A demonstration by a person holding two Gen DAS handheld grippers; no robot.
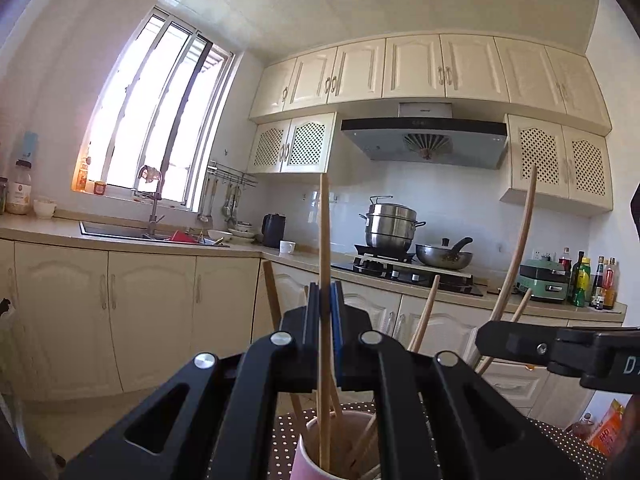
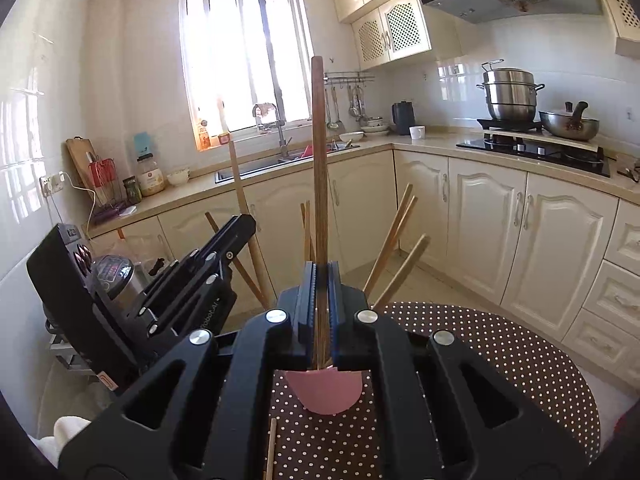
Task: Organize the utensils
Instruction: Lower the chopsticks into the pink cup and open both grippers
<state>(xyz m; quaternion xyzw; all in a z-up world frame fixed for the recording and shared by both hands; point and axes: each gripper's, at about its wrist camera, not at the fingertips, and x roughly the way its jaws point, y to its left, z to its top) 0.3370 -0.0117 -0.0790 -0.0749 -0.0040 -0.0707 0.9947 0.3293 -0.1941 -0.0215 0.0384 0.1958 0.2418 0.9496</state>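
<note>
Pink cup (image 1: 336,452) on the dotted tablecloth (image 2: 480,360), already holding several wooden chopsticks. Left gripper (image 1: 325,300): fingers pinching a pale chopstick (image 1: 324,240) upright, its lower end inside the cup. Right gripper (image 2: 322,280): fingers pinching a dark chopstick (image 2: 319,160) upright above the cup. Step in hand: lowering both sticks in. Next move likely calls for spreading the fingers to drop them.

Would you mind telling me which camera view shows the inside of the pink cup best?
The left wrist view: it looks down past the rim of the pink cup, so the chopsticks standing inside are visible. The right wrist view shows only the cup's outer wall below the right gripper, with its opening hidden.
</note>
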